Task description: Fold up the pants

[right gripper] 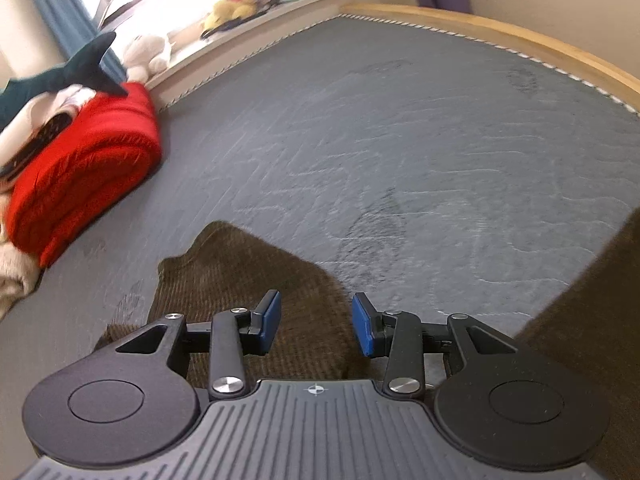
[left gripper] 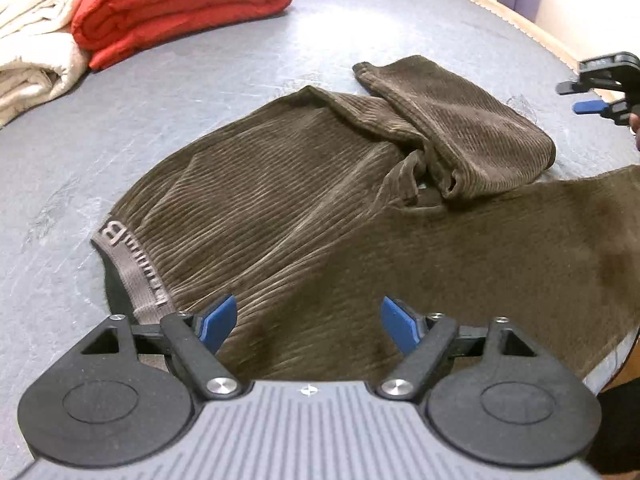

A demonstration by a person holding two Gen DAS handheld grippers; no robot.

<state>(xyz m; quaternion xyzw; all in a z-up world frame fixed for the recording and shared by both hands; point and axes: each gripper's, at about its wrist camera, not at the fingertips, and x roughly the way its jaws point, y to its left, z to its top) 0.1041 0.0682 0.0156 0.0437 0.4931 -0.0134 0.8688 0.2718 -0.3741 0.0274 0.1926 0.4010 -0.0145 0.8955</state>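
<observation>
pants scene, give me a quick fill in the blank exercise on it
1. The brown corduroy pants lie on a ____ mattress.
2. The folded blanket beyond the pants is ____.
3. The left gripper hangs over the pants with its jaws ____.
4. The right gripper has ____ between its pads.

Missing words: grey; red; open; nothing

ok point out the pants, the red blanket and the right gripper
pants (left gripper: 280, 184), left wrist view, ribbed seat panel
red blanket (left gripper: 180, 4), left wrist view, top fold
right gripper (right gripper: 316, 320), right wrist view, between its open fingertips
</observation>
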